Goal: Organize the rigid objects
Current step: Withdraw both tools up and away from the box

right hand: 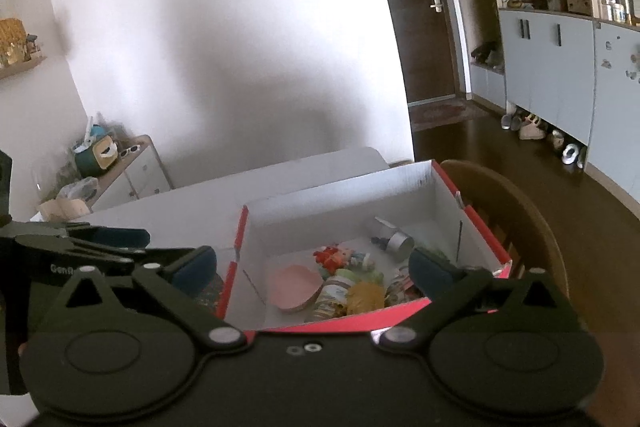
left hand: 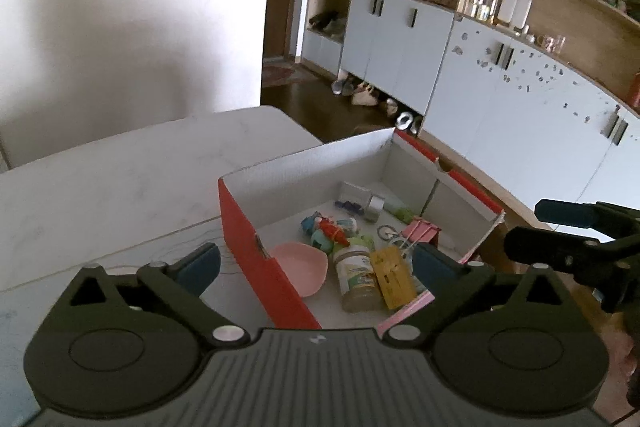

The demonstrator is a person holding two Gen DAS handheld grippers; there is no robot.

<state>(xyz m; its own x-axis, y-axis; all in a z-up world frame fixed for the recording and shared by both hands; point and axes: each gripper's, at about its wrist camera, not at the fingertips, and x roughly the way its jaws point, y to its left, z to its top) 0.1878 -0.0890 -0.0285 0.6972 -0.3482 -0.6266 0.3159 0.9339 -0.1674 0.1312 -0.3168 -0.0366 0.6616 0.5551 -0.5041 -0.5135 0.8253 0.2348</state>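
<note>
A red cardboard box with a white inside (left hand: 256, 247) (right hand: 344, 203) stands on the white table (left hand: 120, 179). It holds a pink shell-shaped dish (left hand: 302, 269) (right hand: 294, 287), a small jar (left hand: 356, 277) (right hand: 332, 297), a yellow card (left hand: 394, 277), colourful toy figures (left hand: 328, 231) (right hand: 340, 259), a pink binder clip (left hand: 422, 233) and a silver tape roll (left hand: 374, 207) (right hand: 398, 241). My left gripper (left hand: 316, 265) is open and empty above the box's near left corner. My right gripper (right hand: 312, 267) is open and empty above the box's near edge; it also shows in the left wrist view (left hand: 576, 231).
A wooden chair (right hand: 512, 211) stands behind the box on the right. Grey cabinets and shelves (left hand: 480, 67) line the far wall, with shoes on the dark floor (right hand: 532, 131). A low side cabinet with clutter (right hand: 104, 167) stands at the left wall.
</note>
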